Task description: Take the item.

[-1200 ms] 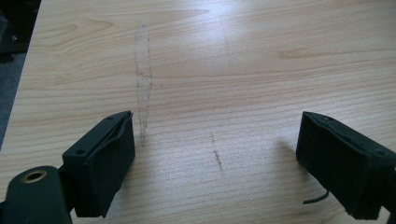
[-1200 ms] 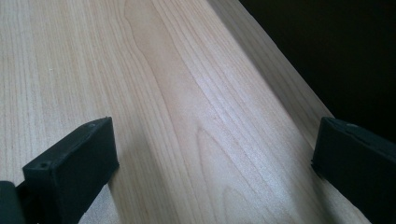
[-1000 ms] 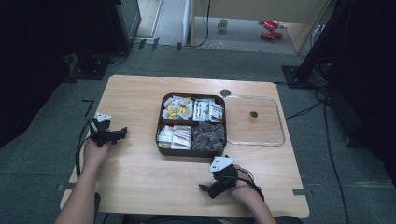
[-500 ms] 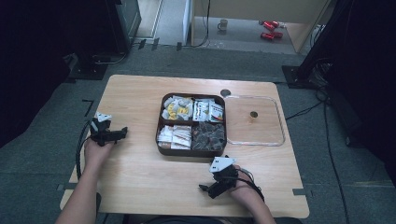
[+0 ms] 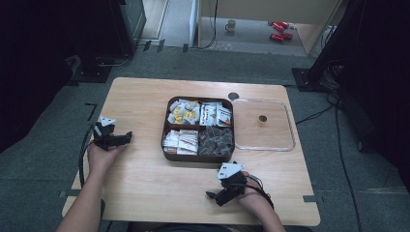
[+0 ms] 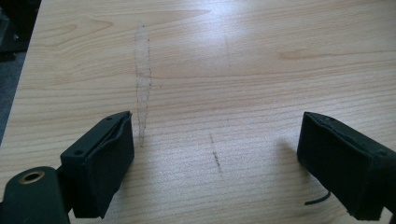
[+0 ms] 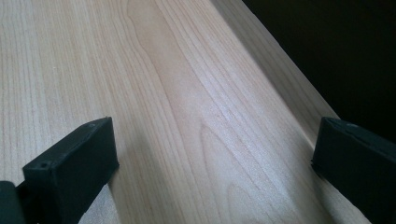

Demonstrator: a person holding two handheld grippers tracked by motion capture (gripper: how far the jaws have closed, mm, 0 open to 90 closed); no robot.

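A dark brown box [image 5: 199, 156] with four compartments sits mid-table, holding white and yellow packets in three sections and dark pieces in the near right one. My left gripper [image 5: 126, 137] rests at the table's left edge, pointing right toward the box. Its jaws stand wide apart over bare wood [image 6: 210, 93], so the left gripper [image 6: 212, 163] is open and empty. My right gripper [image 5: 211, 195] lies near the front edge, below the box, pointing left. The right gripper [image 7: 210, 163] is open too, with nothing but wood grain between its pads.
A clear shallow tray [image 5: 285, 145] lies right of the box with a small brown item [image 5: 262, 118] on it. A dark round hole [image 5: 233, 95] marks the tabletop behind the box. In the right gripper view the table's front edge [image 7: 280, 88] runs close by. Dark equipment surrounds the table.
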